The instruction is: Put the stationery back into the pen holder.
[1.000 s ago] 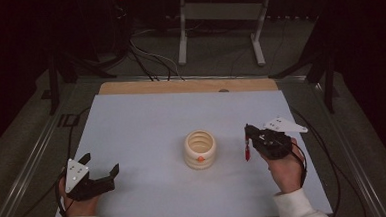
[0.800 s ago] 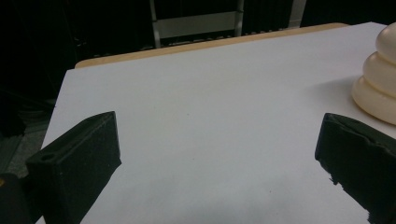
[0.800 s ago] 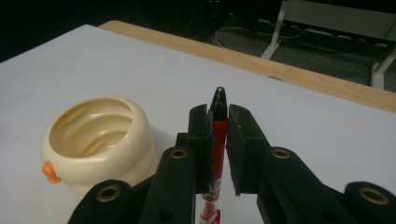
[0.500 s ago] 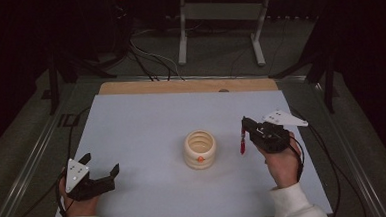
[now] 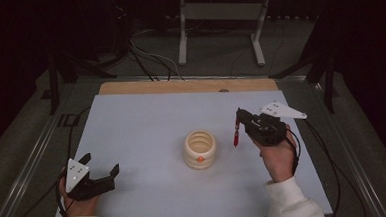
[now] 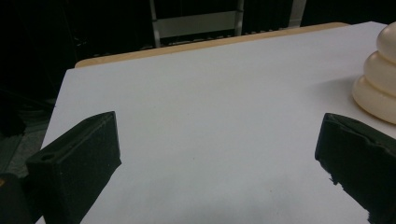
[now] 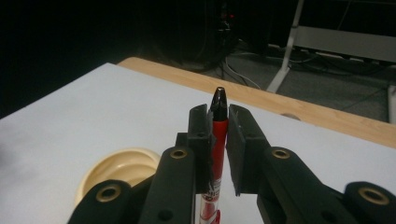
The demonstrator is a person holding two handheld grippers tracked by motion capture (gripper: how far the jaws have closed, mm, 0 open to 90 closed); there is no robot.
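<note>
A cream ribbed pot (image 5: 200,148) stands mid-table, its mouth open upward, and its side shows at the edge of the left gripper view (image 6: 379,79). My right gripper (image 5: 238,120) is shut on a red pen (image 5: 236,134) that hangs upright, just right of the pot and above the table. In the right gripper view the red pen (image 7: 217,140) points up between the jaws, black tip on top, with the pot (image 7: 119,172) below left. My left gripper (image 5: 100,164) rests open near the front left corner, nothing between its fingers (image 6: 77,163).
The white table top (image 5: 146,121) has a wooden strip (image 5: 190,85) along its far edge. Beyond it stand a metal stand (image 5: 221,22) and floor cables (image 5: 153,55) in the dark. Cables trail from both grippers off the table sides.
My right gripper has carried the red pen a little left and away from me, closer to the pot. The left gripper has stayed still.
</note>
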